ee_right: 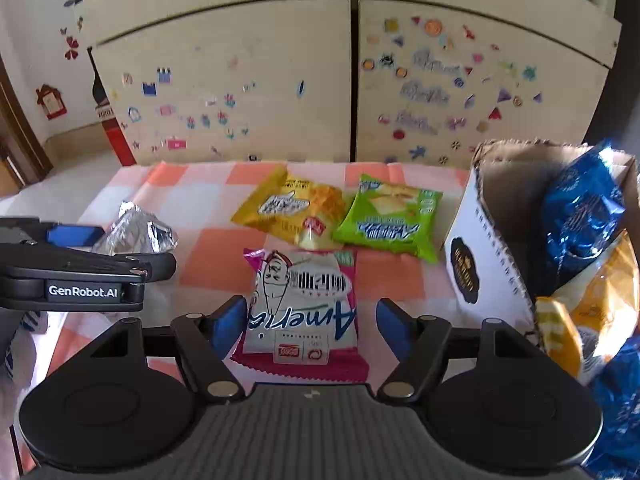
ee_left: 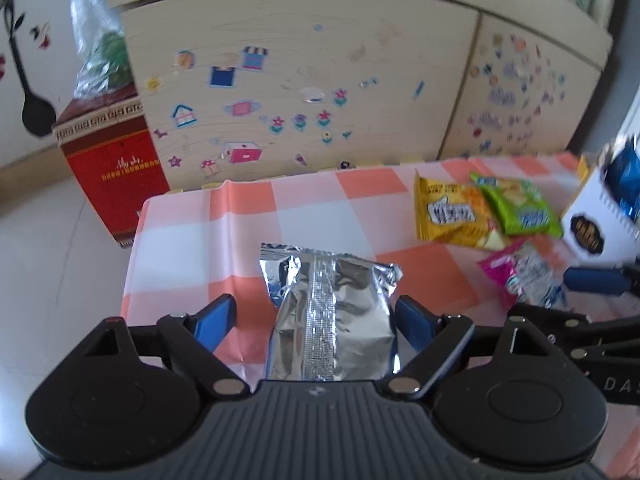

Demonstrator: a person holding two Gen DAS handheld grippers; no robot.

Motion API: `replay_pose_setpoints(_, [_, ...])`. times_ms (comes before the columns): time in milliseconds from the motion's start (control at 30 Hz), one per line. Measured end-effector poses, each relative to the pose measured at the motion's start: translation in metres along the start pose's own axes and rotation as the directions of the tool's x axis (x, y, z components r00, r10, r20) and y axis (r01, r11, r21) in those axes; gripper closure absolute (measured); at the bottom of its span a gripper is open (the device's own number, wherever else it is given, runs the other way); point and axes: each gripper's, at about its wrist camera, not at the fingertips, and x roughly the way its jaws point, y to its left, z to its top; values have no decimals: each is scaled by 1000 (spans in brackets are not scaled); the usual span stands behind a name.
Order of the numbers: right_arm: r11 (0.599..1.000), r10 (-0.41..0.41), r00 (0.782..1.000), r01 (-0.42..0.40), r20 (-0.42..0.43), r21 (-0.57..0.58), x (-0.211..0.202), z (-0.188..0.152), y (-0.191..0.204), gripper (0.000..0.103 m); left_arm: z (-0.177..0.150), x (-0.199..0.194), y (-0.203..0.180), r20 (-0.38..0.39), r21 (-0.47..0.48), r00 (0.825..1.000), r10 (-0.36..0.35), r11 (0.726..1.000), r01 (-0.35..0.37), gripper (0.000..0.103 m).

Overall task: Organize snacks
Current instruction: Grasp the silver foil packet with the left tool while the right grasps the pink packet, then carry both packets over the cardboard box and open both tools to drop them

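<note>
My left gripper (ee_left: 314, 312) is open, its blue fingers on either side of a silver foil snack pack (ee_left: 330, 312) lying on the checked tablecloth. My right gripper (ee_right: 312, 316) is open, its fingers on either side of a pink and white snack pack (ee_right: 304, 308). A yellow pack (ee_right: 290, 210) and a green pack (ee_right: 390, 220) lie further back. A white cardboard box (ee_right: 476, 252) at the right holds a blue pack (ee_right: 580, 216) and a yellow-orange pack (ee_right: 596, 304). The left gripper and the silver pack (ee_right: 138, 230) also show at the left of the right wrist view.
The table carries an orange and white checked cloth (ee_left: 312, 200). Behind it stands a beige cabinet (ee_right: 280, 80) covered in stickers. A red box (ee_left: 116, 160) with a plastic bag on top stands on the floor at the left. The table's left edge drops to the floor.
</note>
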Motion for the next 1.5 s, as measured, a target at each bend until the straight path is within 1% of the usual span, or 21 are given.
replay_pose_setpoints(67, [1000, 2, 1000, -3, -12, -23, 3, -2, 2, 27, -2, 2, -4, 3, 34, 1000, 17, 999, -17, 17])
replay_pose_setpoints(133, [999, -6, 1000, 5, -18, -44, 5, -3, 5, 32, -4, 2, -7, 12, 54, 1000, 24, 998, -25, 17])
replay_pose_setpoints(167, [998, -12, 1000, 11, -16, -55, 5, -3, 6, 34, -4, 1, -8, 15, 60, 1000, 21, 998, -22, 21])
replay_pose_setpoints(200, [998, -16, 1000, 15, -16, -65, 4, -2, 7, 38, -4, 0, -8, 16, 64, 1000, 9, 998, -10, 29])
replay_pose_setpoints(300, [998, -10, 1000, 9, -22, -65, 3, -1, 5, 43, -4, -2, -11, 12, 54, 1000, -19, 998, 19, 42])
replay_pose_setpoints(400, [998, -7, 1000, 5, -27, -68, 3, 0, 6, 45, -5, -4, -15, 17, 74, 1000, -8, 997, 6, 44])
replay_pose_setpoints(733, [997, -19, 1000, 19, 9, -79, -20, 3, 2, 45, -8, -20, -19, 15, 98, 1000, -3, 995, 2, 45])
replay_pose_setpoints(967, [995, -18, 998, 24, 52, -100, -48, 3, 3, 45, -4, -44, -27, 53, 118, 999, -7, 993, 1, 45])
replay_pose_setpoints(1100, [993, -21, 997, 29, 77, -110, -64, 4, 1, 45, 0, -62, -37, 83, 164, 996, -14, 986, 1, 45])
replay_pose_setpoints(1233, [994, -22, 994, 33, 105, -102, -82, 5, -6, 45, 4, -82, -44, 99, 193, 994, -36, 981, 16, 45])
replay_pose_setpoints(1367, [996, -14, 991, 26, 133, -85, -100, 5, -12, 45, 9, -100, -49, 125, 233, 991, -48, 972, 17, 45])
replay_pose_setpoints(1500, [997, -4, 987, 16, 159, -73, -115, 4, -14, 45, 13, -111, -50, 153, 237, 985, -76, 971, 39, 45])
